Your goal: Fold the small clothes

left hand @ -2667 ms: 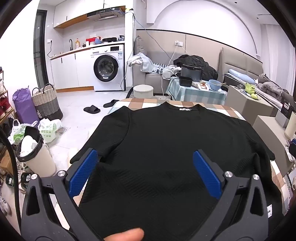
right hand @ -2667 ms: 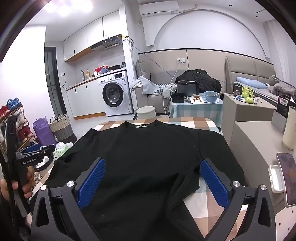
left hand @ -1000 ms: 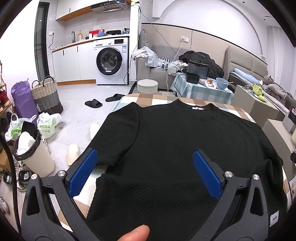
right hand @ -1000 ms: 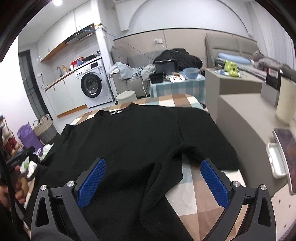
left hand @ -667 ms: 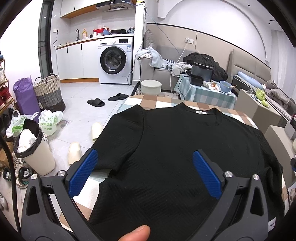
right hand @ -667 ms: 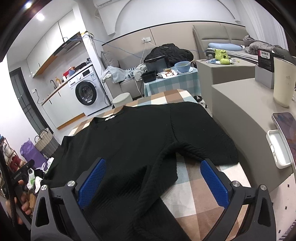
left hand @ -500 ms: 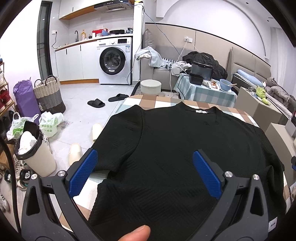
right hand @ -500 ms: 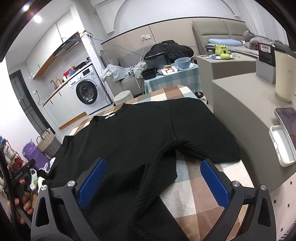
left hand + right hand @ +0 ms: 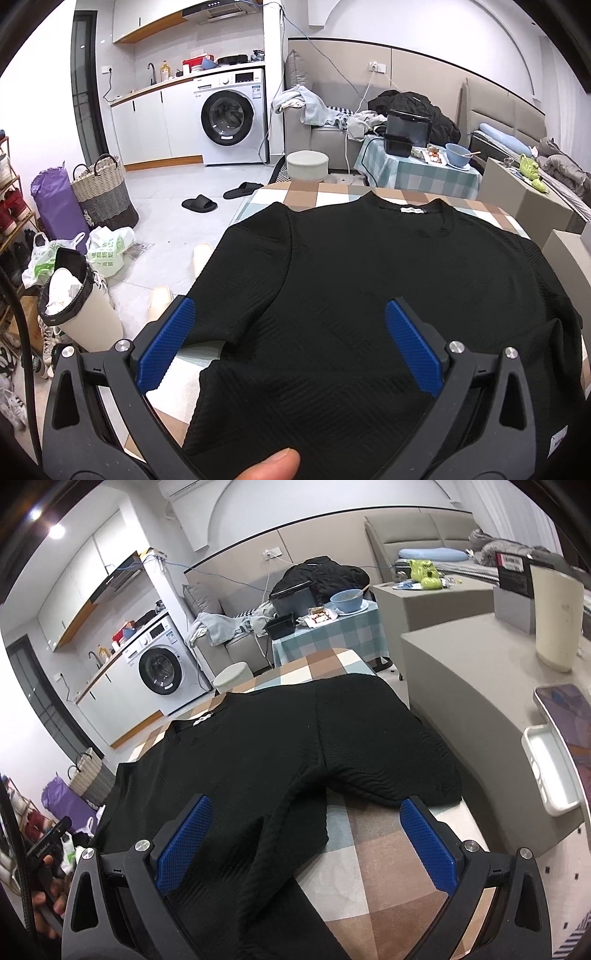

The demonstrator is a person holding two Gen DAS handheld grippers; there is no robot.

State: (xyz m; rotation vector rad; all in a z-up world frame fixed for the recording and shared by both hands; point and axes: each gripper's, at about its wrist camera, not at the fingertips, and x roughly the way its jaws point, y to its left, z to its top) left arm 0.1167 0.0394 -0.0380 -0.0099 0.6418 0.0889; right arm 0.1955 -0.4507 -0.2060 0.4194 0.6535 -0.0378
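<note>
A black short-sleeved top (image 9: 369, 280) lies flat, collar away from me, on a table with a checked cloth (image 9: 314, 192). My left gripper (image 9: 290, 325) is open above the top's lower left part, near its left sleeve (image 9: 236, 280). My right gripper (image 9: 306, 819) is open above the top's right side (image 9: 258, 775), near the right sleeve (image 9: 399, 768) and the bare checked cloth (image 9: 380, 856). Neither gripper holds anything.
A grey counter (image 9: 472, 664) with a white tray (image 9: 550, 771), a phone (image 9: 565, 709) and a cream cup (image 9: 557, 620) stands right of the table. A bin (image 9: 74, 306), slippers (image 9: 199, 254) and bags (image 9: 107, 247) lie on the floor at the left.
My right gripper has swung to the right and tilted, so the right sleeve and bare cloth now sit between its fingers. My left gripper has hardly moved. Both stay open.
</note>
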